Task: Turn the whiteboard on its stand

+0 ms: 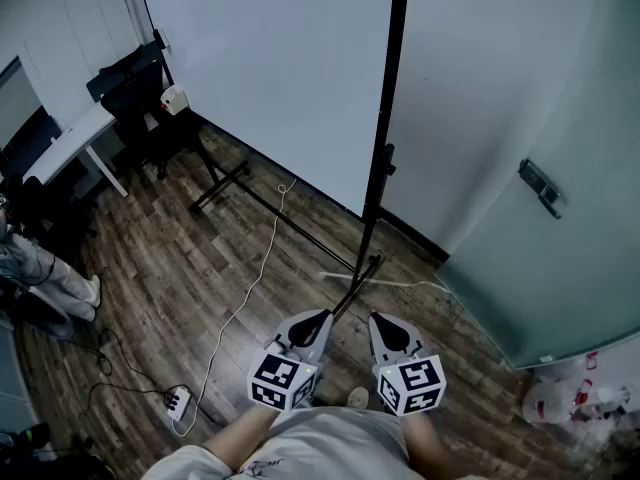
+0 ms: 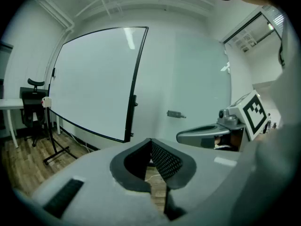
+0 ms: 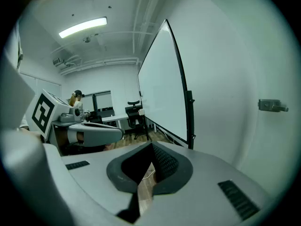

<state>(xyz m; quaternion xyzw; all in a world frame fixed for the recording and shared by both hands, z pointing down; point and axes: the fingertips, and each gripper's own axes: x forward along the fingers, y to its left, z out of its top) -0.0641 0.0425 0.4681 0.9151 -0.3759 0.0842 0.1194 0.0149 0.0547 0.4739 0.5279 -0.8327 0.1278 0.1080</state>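
The whiteboard [image 1: 280,68] is a large white panel in a black frame, standing on a black stand whose foot [image 1: 222,185] rests on the wood floor. Its near edge post [image 1: 385,128] rises straight ahead of me. My left gripper [image 1: 310,321] and right gripper [image 1: 386,326] are held low, close to my body, side by side and short of the stand. Both are shut with nothing between the fingers. The board [image 2: 94,79] fills the left of the left gripper view beyond the left gripper [image 2: 150,141]. In the right gripper view the board [image 3: 164,93] stands edge-on beyond the right gripper [image 3: 151,146].
A desk and a black office chair [image 1: 135,93] stand at the far left. A white cable runs across the floor to a power strip [image 1: 178,403]. A frosted door with a handle [image 1: 541,188] is on the right, with bags [image 1: 570,400] below it. Someone's legs [image 1: 45,273] show at the left edge.
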